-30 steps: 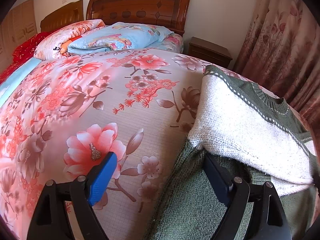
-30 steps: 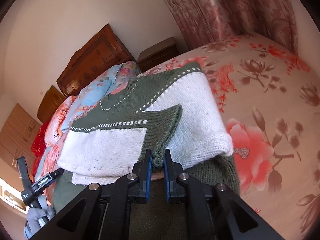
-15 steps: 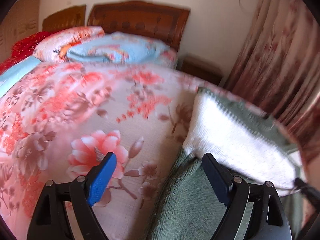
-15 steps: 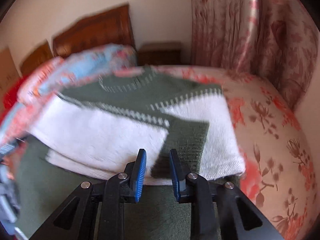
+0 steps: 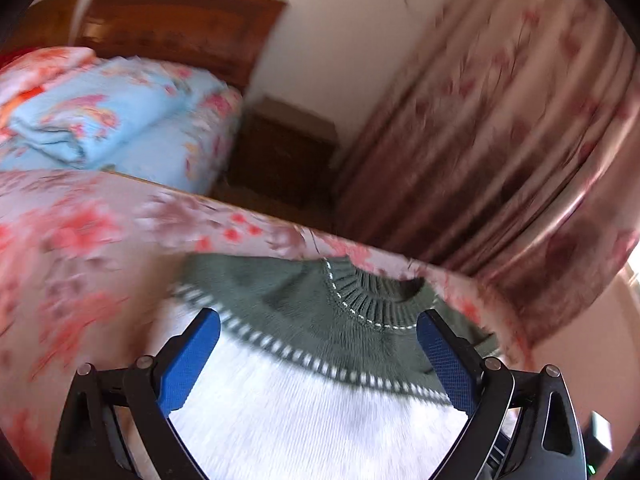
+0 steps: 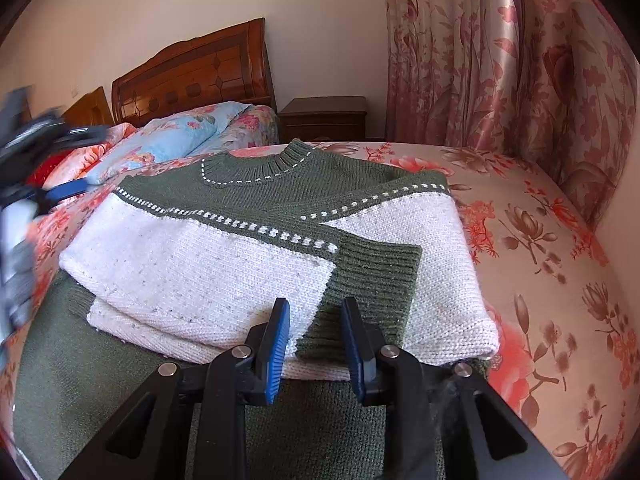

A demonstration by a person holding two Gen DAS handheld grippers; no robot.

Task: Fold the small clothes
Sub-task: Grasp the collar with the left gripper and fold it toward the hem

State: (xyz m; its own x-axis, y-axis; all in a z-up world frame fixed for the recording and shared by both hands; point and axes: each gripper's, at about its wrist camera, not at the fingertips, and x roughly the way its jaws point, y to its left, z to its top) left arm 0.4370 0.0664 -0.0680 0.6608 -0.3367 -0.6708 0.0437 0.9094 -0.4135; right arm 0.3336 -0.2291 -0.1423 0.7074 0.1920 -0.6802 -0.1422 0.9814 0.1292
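A green and white knitted sweater [image 6: 248, 240] lies on the floral bed with both sleeves folded across its chest; its green cuff [image 6: 376, 276] lies just beyond my right gripper [image 6: 316, 312], which is open and holds nothing. In the left wrist view the sweater [image 5: 320, 360] fills the lower middle, collar away from me. My left gripper [image 5: 320, 332] is wide open above it, one finger on each side of the collar, empty. The left gripper also shows blurred at the left edge of the right wrist view [image 6: 60, 192].
The floral bedspread [image 6: 540, 248] extends right of the sweater to the bed edge by the curtain [image 6: 500, 60]. Folded blue quilt and pillows [image 6: 180, 136] lie at the wooden headboard [image 6: 192, 76]. A dark nightstand [image 6: 324, 118] stands beside the bed.
My right gripper has opened and let go of the green cuff, which now lies on the sweater. My left gripper has swung from the sweater's left side to over its collar.
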